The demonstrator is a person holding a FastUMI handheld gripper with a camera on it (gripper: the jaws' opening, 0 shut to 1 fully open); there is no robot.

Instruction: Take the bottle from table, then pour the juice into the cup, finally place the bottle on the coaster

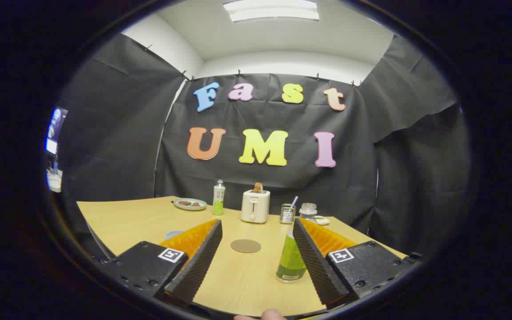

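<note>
Your gripper (256, 242) is spread wide, the clear plastic bottle of green juice (290, 260) standing upright on the pale wooden table (122, 213) against its right finger. You're at the take: centre the bottle, then close.

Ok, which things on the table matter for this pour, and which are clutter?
Job: near bottle, against the open gripper's right finger; coaster between the fingers; cup, partly hidden behind the left finger.

Clutter: far bottle, toaster, plate, jar, mesh holder.
</note>
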